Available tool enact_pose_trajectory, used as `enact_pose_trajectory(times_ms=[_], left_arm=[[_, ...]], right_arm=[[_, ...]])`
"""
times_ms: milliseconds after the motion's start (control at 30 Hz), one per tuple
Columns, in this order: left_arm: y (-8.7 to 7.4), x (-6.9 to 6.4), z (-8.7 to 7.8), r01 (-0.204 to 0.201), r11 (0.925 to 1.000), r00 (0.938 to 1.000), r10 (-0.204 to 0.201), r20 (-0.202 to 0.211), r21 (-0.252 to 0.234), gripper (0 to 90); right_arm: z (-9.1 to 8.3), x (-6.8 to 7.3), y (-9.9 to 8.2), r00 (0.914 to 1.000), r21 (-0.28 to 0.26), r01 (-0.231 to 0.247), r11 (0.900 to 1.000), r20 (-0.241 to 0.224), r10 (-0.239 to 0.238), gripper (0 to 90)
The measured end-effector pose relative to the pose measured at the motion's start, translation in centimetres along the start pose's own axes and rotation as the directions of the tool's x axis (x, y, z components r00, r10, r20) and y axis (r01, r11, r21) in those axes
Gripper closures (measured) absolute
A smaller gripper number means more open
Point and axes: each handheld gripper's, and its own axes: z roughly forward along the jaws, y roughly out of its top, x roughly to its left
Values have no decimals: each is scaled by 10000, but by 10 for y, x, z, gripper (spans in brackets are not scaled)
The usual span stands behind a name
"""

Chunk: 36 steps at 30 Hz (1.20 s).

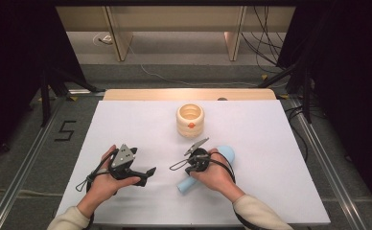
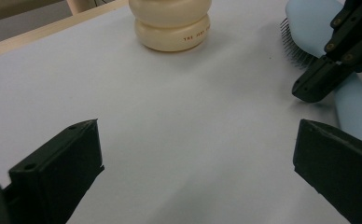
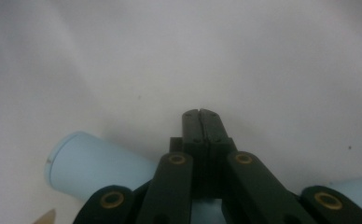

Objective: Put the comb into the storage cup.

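Left tongs [image 1: 148, 171] lie level with jaws wide and empty, while right tongs [image 3: 200, 113], jaws pressed together, hover over the smooth pale-blue plastic brush [image 1: 225, 154] on the white surface [image 1: 126, 120].

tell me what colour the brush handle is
Pale blue; the brush handle shows best in the right gripper view.

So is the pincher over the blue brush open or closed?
Closed. The right gripper has its two black jaws pressed together with nothing between them, just above the blue brush.
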Motion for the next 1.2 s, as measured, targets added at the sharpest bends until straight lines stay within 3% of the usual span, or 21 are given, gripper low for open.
enact_pose_trajectory(times_ms=[200,533,900,1200], left_arm=[[0,0,0,-1,10000,10000,1,5,-22,8],[0,0,0,-46,10000,10000,46,36,32,12],[0,-1,0,-56,10000,10000,55,44,67,23],[-1,0,0,-29,10000,10000,29,44,89,27]], right_arm=[[-9,5,-11,9998,710,152,9974,-162,-141,900],[-26,5,-35,9991,1175,244,9928,-370,-202,900],[-46,-10,-67,9995,1325,-248,9909,-146,270,900],[-55,-22,-79,9974,1334,-710,9885,203,689,900]])
